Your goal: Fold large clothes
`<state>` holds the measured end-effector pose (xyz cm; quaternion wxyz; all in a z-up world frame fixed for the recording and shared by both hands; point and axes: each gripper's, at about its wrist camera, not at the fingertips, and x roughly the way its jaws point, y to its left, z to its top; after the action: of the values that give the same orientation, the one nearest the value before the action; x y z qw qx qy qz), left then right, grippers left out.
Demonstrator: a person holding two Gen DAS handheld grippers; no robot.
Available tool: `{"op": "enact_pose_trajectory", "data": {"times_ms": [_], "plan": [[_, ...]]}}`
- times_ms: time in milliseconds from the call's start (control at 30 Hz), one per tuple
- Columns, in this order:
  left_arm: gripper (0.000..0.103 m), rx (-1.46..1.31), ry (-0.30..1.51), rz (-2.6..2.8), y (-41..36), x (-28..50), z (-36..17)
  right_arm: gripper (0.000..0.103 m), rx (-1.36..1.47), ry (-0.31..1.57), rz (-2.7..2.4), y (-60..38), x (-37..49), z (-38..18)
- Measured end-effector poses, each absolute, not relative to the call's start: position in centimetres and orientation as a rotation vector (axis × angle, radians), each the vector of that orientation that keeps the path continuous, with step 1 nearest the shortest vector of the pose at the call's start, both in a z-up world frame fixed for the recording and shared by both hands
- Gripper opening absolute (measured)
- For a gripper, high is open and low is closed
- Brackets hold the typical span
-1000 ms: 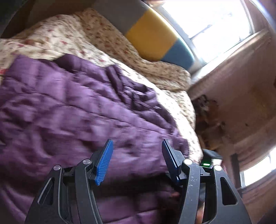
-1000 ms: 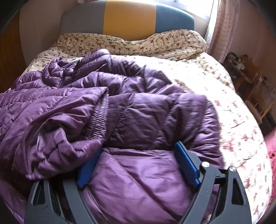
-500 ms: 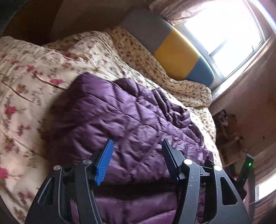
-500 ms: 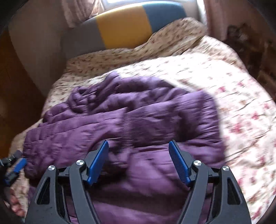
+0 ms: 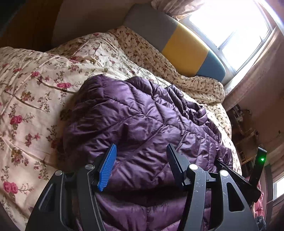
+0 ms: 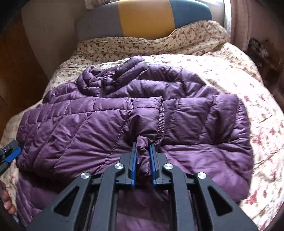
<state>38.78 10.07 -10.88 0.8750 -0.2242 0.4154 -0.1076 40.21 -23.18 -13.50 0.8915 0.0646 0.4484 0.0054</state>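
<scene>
Right tongs (image 6: 142, 147) just closed, pinching purple jacket (image 6: 195, 115) fold; left tongs (image 5: 141, 151) half-open, empty, above jacket.

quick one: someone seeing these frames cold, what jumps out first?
The purple puffer jacket sprawled across the floral bedspread, filling the middle of both views. Next, the right tool, whose jaws have just been closing, now pinching a fold of the jacket near its sleeve cuff. Behind, the grey, yellow and blue headboard under a bright window.
</scene>
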Motion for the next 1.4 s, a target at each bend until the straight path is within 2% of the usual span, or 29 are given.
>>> {"op": "enact_pose_trajectory", "data": {"times_ms": [533,600,633,667,700,800,967,1067,1400], "plan": [[0.057,-0.292,0.934,-0.183,6.2,38.9,-14.3,0.012,0.063,0.946,-0.06,-24.2,39.5,-16.2],[0.058,-0.264,0.935,-0.172,6.0,38.8,-13.7,0.015,0.058,0.953,-0.061,-24.2,39.6,-15.8],[0.063,-0.243,0.923,-0.164,5.8,38.6,-13.2,0.023,0.047,0.954,-0.072,-24.2,39.6,-15.5],[0.07,-0.231,0.907,-0.158,5.8,38.3,-12.7,0.038,0.042,0.951,-0.083,-24.1,39.5,-15.2],[0.071,-0.22,0.88,-0.145,6.0,37.9,-12.0,0.043,0.048,0.939,-0.084,-24.2,39.4,-14.6],[0.071,-0.212,0.839,-0.141,6.3,37.7,-10.4,0.049,0.052,0.88,-0.079,-24.1,38.8,-12.8],[0.071,-0.156,0.768,-0.115,5.9,38.3,-8.2,0.067,0.067,0.801,-0.014,-21.8,39.7,-10.4],[0.071,-0.128,0.75,-0.107,5.3,39.2,-7.8,0.071,0.05,0.801,0.008,-20.3,41.3,-10.5],[0.071,-0.1,0.724,-0.135,4.0,40.7,-8.8,0.074,0.015,0.841,0.003,-19.8,43.9,-14.0]]}}
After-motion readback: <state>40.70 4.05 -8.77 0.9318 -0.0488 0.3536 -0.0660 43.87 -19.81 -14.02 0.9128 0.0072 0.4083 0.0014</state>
